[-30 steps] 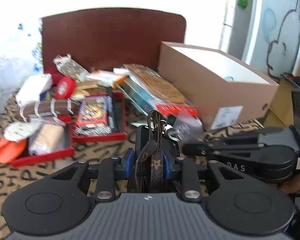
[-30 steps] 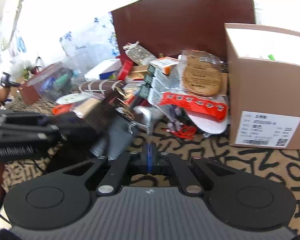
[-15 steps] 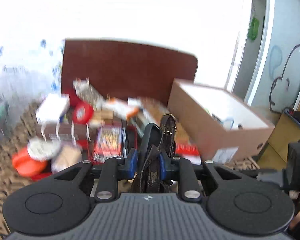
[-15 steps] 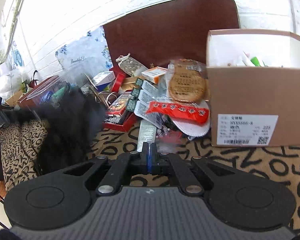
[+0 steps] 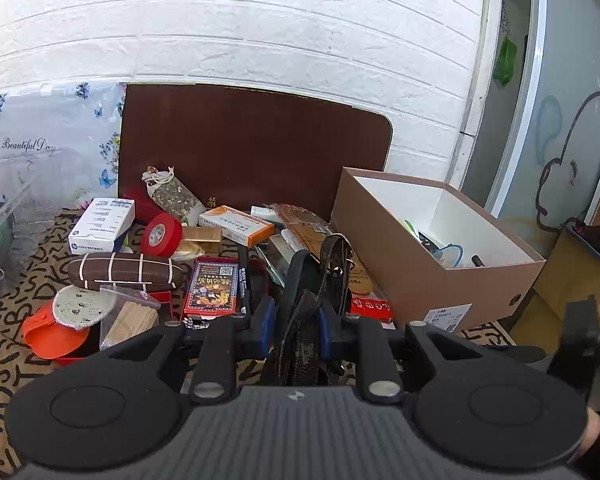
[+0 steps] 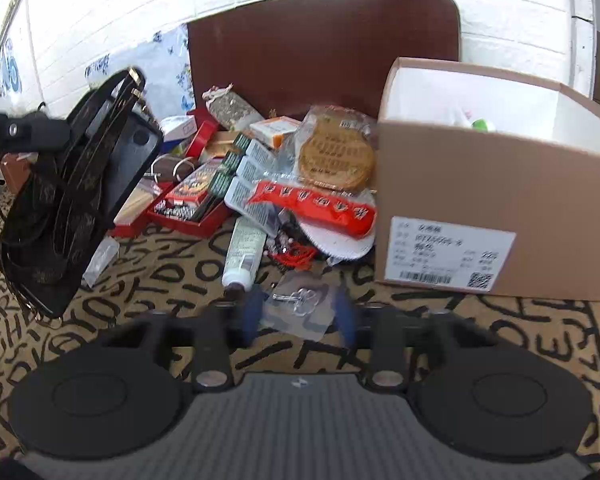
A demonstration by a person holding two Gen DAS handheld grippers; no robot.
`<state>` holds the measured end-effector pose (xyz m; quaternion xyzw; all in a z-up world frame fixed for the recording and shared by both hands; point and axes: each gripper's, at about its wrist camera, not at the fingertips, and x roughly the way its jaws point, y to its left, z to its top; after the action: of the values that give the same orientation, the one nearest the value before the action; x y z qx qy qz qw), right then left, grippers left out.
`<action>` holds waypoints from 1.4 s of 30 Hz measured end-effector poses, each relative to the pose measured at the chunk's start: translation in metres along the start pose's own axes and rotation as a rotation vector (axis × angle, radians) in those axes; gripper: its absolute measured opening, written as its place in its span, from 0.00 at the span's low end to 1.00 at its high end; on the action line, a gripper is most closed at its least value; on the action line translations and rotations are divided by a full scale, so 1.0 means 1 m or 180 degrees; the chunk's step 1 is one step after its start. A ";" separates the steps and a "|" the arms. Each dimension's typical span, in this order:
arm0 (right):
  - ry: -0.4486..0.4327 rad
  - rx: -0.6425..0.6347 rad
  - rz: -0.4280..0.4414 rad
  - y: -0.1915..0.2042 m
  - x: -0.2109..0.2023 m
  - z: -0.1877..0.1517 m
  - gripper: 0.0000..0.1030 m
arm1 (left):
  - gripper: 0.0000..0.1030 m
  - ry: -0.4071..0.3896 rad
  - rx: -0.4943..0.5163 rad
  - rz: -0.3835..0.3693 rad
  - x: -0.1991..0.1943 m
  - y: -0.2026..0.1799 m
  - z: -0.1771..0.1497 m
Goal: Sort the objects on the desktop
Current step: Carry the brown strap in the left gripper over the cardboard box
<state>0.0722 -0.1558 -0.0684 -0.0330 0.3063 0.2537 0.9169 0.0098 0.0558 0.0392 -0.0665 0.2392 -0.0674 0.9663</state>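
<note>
My left gripper (image 5: 296, 324) is shut on a black phone case with a brown patterned strap (image 5: 312, 280), held upright above the mat. In the right wrist view the same case (image 6: 72, 200) hangs at the left, clear of the table. My right gripper (image 6: 300, 316) sits low over the mat and its jaws are opening. A small clear packet with a metal hook (image 6: 300, 304) lies on the mat between its fingers, and the pads do not press on it. An open cardboard box (image 5: 432, 276) stands at the right and appears again in the right wrist view (image 6: 500, 184).
A pile covers the lettered mat (image 6: 500, 340): red tape roll (image 5: 162, 234), white carton (image 5: 102, 224), striped brown case (image 5: 124, 272), red tray (image 6: 188, 216), cookie packet (image 6: 336, 156), white tube (image 6: 244, 252). A brown board (image 5: 256, 144) leans on the brick wall.
The left gripper has risen with the phone case, so its view now takes in the wall. The right gripper's jaws, shut before, have parted over the clear packet.
</note>
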 end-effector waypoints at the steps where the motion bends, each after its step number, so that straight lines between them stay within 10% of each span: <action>1: 0.0009 -0.0049 -0.0043 0.002 0.006 0.000 0.40 | 0.22 0.0014 -0.0010 -0.0013 0.001 0.000 -0.001; 8: 0.0054 -0.0250 -0.0108 0.012 0.040 0.004 0.45 | 0.22 0.0085 -0.0065 -0.0017 0.007 0.003 -0.005; 18: 0.0015 -0.0509 0.0047 0.012 0.045 0.002 0.10 | 0.22 0.0168 -0.0148 -0.0043 0.013 0.006 -0.008; 28: 0.0044 -0.0753 0.0070 0.023 0.054 -0.001 0.07 | 0.22 0.0183 -0.0171 -0.0029 0.012 0.006 -0.009; 42: -0.0455 -0.0400 0.0225 0.014 -0.014 0.014 0.00 | 0.22 0.0149 -0.0145 -0.0104 0.012 -0.005 0.002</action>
<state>0.0635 -0.1471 -0.0481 -0.0614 0.2245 0.3063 0.9230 0.0212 0.0492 0.0363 -0.0907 0.2622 -0.0793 0.9575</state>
